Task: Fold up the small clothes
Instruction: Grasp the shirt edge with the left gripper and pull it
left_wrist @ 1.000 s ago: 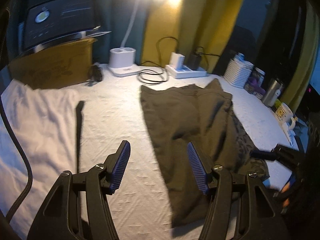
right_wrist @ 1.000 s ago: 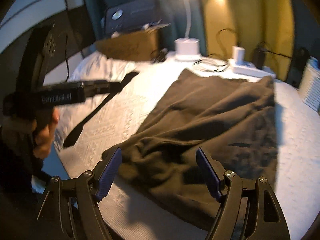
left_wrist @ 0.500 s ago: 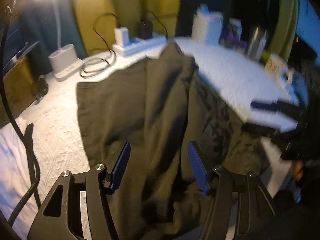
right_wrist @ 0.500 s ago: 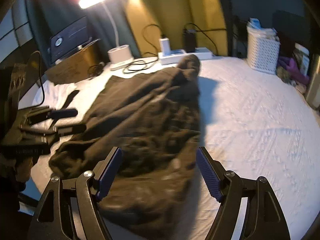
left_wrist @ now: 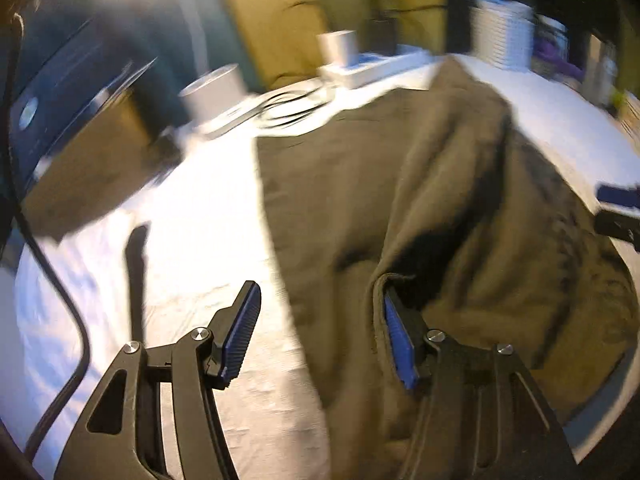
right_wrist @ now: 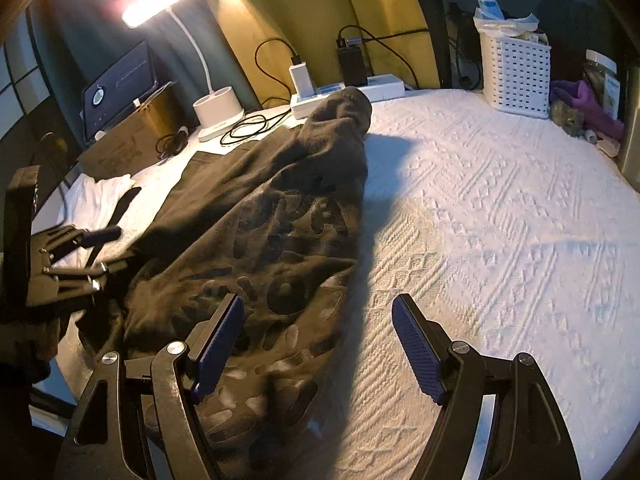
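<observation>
We saw one dark garment (right_wrist: 256,216) lying crumpled on the bed (right_wrist: 500,216), on its white textured cover. Its long axis ran from the near edge of the bed, close to us, away toward the far side, where a bunched end rose to a point just in front of the power strip (right_wrist: 352,88). A faded print showed on its near, upward face.

In the left wrist view the left gripper (left_wrist: 320,332) stood about half open, its fingers apart with nothing pinched. The garment's near left edge lay between them; a fold of cloth sat against the right finger (left_wrist: 400,344), while the left finger (left_wrist: 240,332) was over bare cover. That view was blurred, so we could not tell whether the pads touched cloth.

In the right wrist view the right gripper (right_wrist: 320,352) was wide open and empty. The garment's right edge ran between its fingers: the left finger (right_wrist: 218,344) over the print, the right finger (right_wrist: 418,352) over bare cover.

One white cloth (right_wrist: 96,200) lay at the far left. We counted one lamp (right_wrist: 218,114), one white basket (right_wrist: 516,76) and one cardboard box (right_wrist: 132,136).
</observation>
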`<state>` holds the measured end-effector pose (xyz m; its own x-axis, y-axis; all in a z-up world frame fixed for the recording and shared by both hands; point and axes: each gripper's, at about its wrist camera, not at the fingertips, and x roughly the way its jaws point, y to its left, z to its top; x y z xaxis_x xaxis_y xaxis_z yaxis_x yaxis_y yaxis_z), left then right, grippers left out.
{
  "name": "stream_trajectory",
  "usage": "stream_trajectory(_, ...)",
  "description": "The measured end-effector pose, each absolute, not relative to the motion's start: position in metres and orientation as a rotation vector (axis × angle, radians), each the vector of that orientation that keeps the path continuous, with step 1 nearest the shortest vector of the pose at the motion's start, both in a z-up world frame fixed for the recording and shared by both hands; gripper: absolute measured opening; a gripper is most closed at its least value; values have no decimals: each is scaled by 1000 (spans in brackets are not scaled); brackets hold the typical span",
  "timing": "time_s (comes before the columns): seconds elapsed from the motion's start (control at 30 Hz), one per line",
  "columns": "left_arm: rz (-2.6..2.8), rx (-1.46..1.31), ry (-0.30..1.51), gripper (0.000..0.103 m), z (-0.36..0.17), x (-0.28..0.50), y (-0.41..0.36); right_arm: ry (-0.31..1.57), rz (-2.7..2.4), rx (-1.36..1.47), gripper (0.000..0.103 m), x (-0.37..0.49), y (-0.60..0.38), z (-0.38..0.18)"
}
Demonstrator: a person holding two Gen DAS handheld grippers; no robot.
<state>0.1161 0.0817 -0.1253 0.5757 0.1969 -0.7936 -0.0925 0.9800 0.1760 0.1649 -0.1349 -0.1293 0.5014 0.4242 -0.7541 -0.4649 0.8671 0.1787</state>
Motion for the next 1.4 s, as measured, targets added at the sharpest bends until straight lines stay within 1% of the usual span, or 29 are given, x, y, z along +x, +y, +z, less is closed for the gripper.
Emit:
stream_trajectory(0.07, 178, 64, 959, 59, -123, 114, 93, 900, 541, -49, 78, 167, -134, -131)
stream_trajectory(0.17, 122, 35, 920, 59, -108, 115, 86, 898, 546, -50, 78, 170, -134, -132)
stream_trajectory(0.3, 28, 99, 862, 60, -91, 129, 51, 887, 547, -42, 78, 175, -136, -129)
stream_trajectory(0.47, -73, 194, 845, 60, -83, 162, 15, 871, 526, -22, 78, 181, -149, -126)
stream_trajectory(0.73, -158, 345, 917, 60, -110, 217, -20, 861, 464, 23, 78, 200, -174, -122)
stream_trajectory(0.83, -172, 336, 927, 59, -119, 227, -18, 853, 463, 21, 78, 207, -175, -119)
stream_trajectory(0.87, -179, 310, 919, 54, -118, 228, -14, 852, 464, 19, 78, 210, -174, -118)
stream_trajectory(0.9, -185, 283, 906, 44, -115, 229, -10, 852, 467, 14, 78, 212, -172, -118)
stream_trajectory(0.93, -188, 269, 897, 38, -113, 229, -8, 852, 470, 10, 78, 215, -169, -117)
stream_trajectory(0.97, -191, 252, 882, 27, -109, 228, -4, 854, 472, 6, 78, 216, -167, -117)
stream_trajectory(1.0, -191, 235, 870, 20, -107, 226, 0, 857, 475, -2, 78, 220, -163, -117)
stream_trajectory(1.03, -190, 210, 860, 17, -103, 226, 6, 860, 477, -7, 78, 222, -159, -118)
stream_trajectory(1.07, -180, 178, 845, 10, -99, 226, 14, 863, 481, -13, 78, 224, -156, -118)
stream_trajectory(1.1, -164, 153, 835, 6, -97, 227, 21, 866, 486, -22, 78, 226, -151, -118)
stream_trajectory(1.23, -118, 44, 821, 4, -92, 233, 59, 873, 500, -47, 78, 232, -134, -116)
stream_trajectory(1.4, -64, -2, 803, 3, -95, 237, 96, 878, 519, -83, 78, 239, -110, -115)
